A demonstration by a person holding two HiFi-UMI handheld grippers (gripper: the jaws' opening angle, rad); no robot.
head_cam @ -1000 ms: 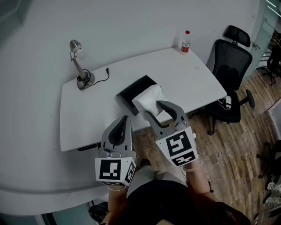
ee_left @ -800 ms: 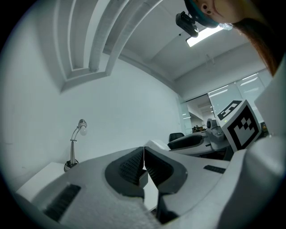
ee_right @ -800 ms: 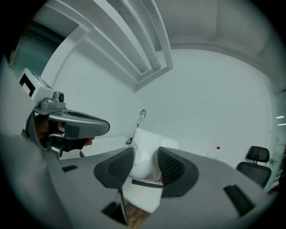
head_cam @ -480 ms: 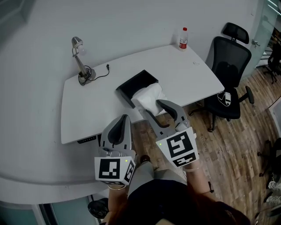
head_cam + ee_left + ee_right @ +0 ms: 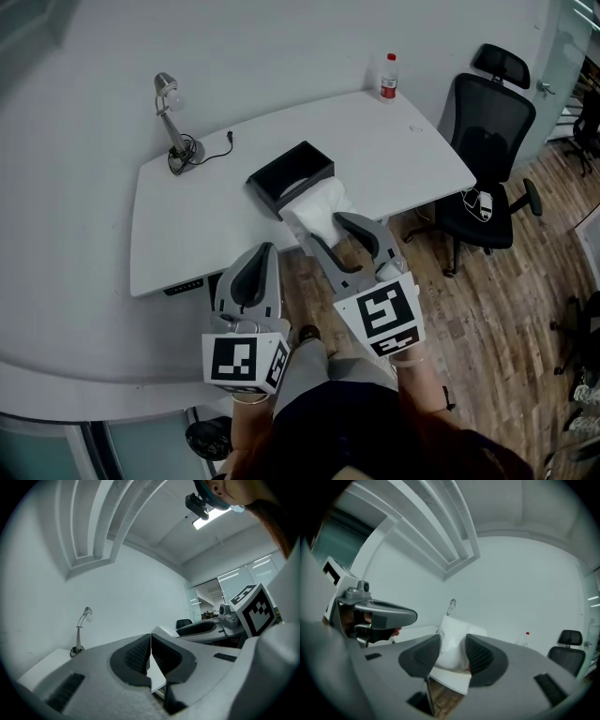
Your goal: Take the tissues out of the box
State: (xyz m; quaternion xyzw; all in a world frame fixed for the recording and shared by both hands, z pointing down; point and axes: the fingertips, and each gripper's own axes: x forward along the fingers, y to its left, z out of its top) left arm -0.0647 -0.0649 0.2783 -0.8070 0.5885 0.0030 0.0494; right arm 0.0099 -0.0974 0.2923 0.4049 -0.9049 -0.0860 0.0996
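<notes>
Two grippers show in the head view: the right gripper (image 5: 328,232) pinches a white wad of tissues (image 5: 317,204) above the near edge of the white table (image 5: 187,234), just beside the black box (image 5: 291,171). The left gripper (image 5: 260,258) hangs alongside. Left gripper view: jaws pressed together, nothing between. Right gripper view: both pads squeeze the tissues.

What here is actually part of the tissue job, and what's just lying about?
Part of the job:
- tissues, gripped in the right claw
- black box on the table
- left claw, shut and empty

Just lying about:
- desk lamp
- bottle
- office chair
</notes>
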